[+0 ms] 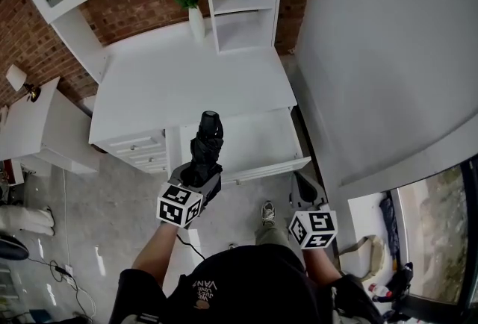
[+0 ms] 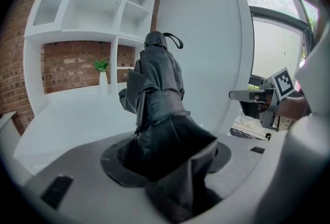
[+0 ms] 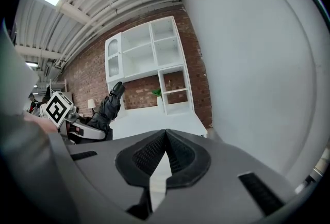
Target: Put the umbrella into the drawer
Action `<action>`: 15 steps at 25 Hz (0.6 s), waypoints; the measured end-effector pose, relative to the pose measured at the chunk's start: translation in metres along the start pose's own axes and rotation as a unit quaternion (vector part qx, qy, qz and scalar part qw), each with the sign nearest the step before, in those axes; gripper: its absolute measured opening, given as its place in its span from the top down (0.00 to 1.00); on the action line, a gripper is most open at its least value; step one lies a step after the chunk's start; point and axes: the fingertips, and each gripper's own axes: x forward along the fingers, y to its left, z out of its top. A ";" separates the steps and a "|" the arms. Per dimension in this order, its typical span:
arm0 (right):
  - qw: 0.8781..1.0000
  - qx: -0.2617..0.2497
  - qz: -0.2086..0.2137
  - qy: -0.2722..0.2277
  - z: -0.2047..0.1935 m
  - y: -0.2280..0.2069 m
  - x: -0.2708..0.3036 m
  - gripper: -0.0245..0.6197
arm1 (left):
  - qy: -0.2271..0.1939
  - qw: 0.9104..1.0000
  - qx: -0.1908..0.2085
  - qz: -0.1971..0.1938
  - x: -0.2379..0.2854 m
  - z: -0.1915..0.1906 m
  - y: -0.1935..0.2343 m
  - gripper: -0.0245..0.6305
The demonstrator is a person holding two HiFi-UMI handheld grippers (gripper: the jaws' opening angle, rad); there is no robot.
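Holding the folded black fabric umbrella (image 1: 208,143) by the open white drawer (image 1: 258,137)
Our left gripper's (image 1: 203,177) jaws clamp the umbrella's bunched lower end, handle up; we should tilt it flat and lower it lengthwise into the drawer, with our right gripper (image 1: 302,192), jaws together and empty, held aside.

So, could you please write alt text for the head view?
The left gripper holds a folded black fabric umbrella over an open white drawer under a white desk; the right gripper, shut and empty, hovers beside it.
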 end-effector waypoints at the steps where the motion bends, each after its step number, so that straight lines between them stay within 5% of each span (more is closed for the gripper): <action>1: 1.000 -0.001 0.001 0.002 0.002 -0.006 0.006 0.96 | 0.006 1.000 0.005 0.000 0.010 0.003 0.002 0.60; 15: 0.999 0.006 0.014 0.028 0.006 -0.085 0.075 0.96 | 0.096 0.992 0.075 -0.025 0.152 0.017 0.010 0.60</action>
